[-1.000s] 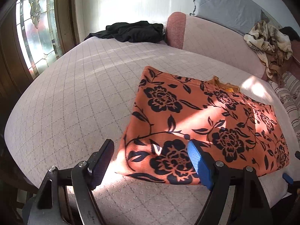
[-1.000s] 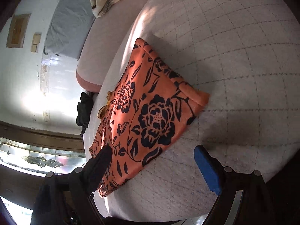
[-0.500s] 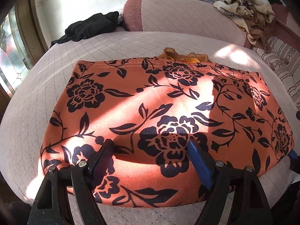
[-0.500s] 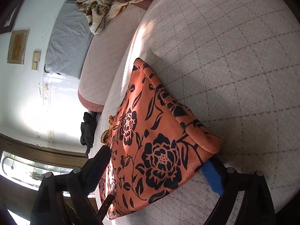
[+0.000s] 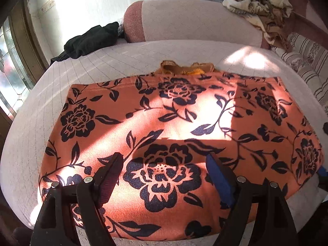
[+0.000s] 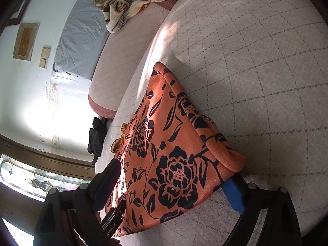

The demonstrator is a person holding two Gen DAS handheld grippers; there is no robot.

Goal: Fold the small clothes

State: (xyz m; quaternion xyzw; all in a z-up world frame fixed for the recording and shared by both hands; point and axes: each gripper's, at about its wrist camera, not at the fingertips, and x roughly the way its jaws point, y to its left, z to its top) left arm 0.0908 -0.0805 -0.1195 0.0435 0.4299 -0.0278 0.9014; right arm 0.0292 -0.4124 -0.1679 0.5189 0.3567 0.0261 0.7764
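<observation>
An orange garment (image 5: 184,123) with black flowers lies folded flat on the pale quilted surface (image 5: 92,67). A mustard-yellow piece (image 5: 184,68) pokes out at its far edge. My left gripper (image 5: 164,164) hangs open over the middle of the near edge, with nothing pinched. In the right wrist view the garment (image 6: 164,153) has a rolled corner (image 6: 231,160) that sits between the wide jaws of my right gripper (image 6: 172,176). The blue pad (image 6: 233,194) is partly tucked beneath that corner, while the black finger (image 6: 108,180) stands apart over the cloth.
A black garment (image 5: 90,41) lies at the far left of the quilted surface. A pink-ended bolster (image 5: 194,22) runs along the back, with a brown and cream blanket (image 5: 260,2) heaped on it. Striped fabric (image 5: 303,61) lies at the right and a stained-glass window (image 5: 12,65) at the left.
My left gripper has slid from the garment's near left corner to the middle of its near edge. The right gripper has closed in on the corner, its blue pad now under the cloth.
</observation>
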